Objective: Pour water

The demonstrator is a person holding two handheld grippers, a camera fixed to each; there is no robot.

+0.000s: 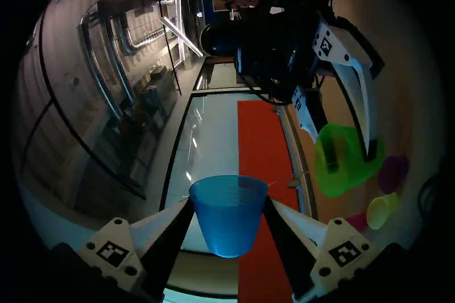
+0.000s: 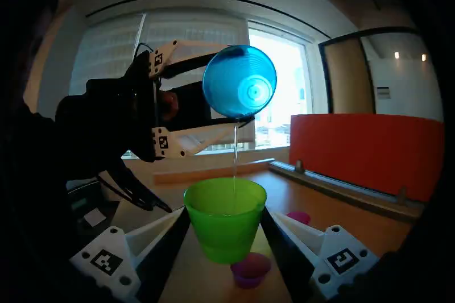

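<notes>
Left tongs [image 1: 228,215]: closed on the blue cup [image 1: 228,220], with one finger pressed against each side wall below the rim. In the left gripper view, a red partition [image 1: 259,149] runs ahead of these tongs. Further ahead and to their right are the right tongs [image 1: 341,144], which grip the green cup [image 1: 344,161] from above. A purple cup [image 1: 393,172] and a yellow cup [image 1: 382,209] sit on the bench just beyond the green cup, to its right. In the right gripper view, the left tongs enter from the left and hold the blue cup above the right tongs, tipped on its side with its lip lowest. A thin stream of water [image 2: 235,155] falls from that lip straight into the green cup. The right tongs are closed on the green cup. It stands upright between both fingers, directly below the blue cup and just above the bench [image 2: 341,218]. A magenta cup [image 2: 298,216] stands on the bench just right of the green cup's rim.
</notes>
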